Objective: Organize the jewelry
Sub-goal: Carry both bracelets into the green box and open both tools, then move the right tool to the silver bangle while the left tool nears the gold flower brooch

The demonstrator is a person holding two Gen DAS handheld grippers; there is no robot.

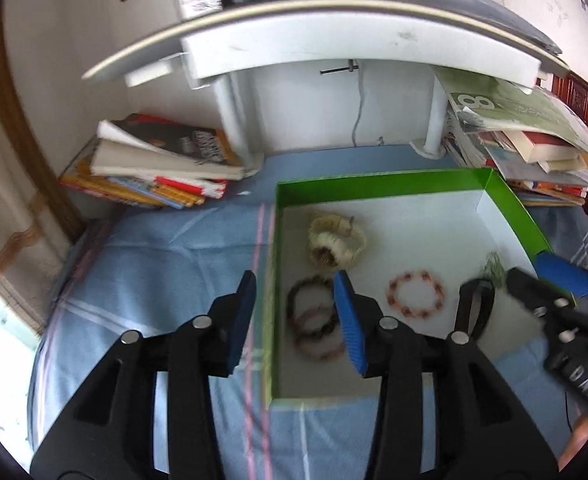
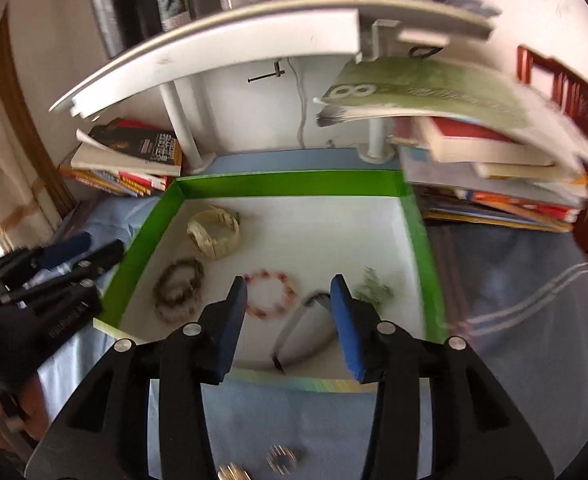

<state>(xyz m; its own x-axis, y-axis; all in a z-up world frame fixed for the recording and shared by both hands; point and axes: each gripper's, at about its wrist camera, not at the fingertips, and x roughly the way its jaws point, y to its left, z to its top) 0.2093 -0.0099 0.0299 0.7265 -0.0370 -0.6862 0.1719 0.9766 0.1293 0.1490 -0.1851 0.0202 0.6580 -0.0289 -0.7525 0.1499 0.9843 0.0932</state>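
The jewelry lies scattered on the white floor of a shallow green-walled box (image 2: 294, 184) that sits on a surface covered by a blue cloth (image 1: 166, 248). Toward the box's far left corner rests a cream-coloured watch (image 2: 214, 236); nearer, by the left wall, two dark beaded bracelets (image 2: 178, 288) overlap each other. A pink beaded bracelet (image 2: 270, 294) lies about mid-box, a black band (image 2: 305, 332) curves beside it near the front wall, and a small greenish piece (image 2: 373, 290) sits to its right, too blurred to make out. The right gripper (image 2: 290, 316) hovers over the front of the box, jaws apart with nothing between them, the black band showing below the gap. The left gripper (image 1: 295, 318) hangs over the box's left wall, jaws likewise parted and empty. Two small metallic pieces (image 2: 282, 458) lie on the cloth outside the box. Stacks of books (image 1: 154, 164) flank a white shelf (image 1: 333, 44) behind.
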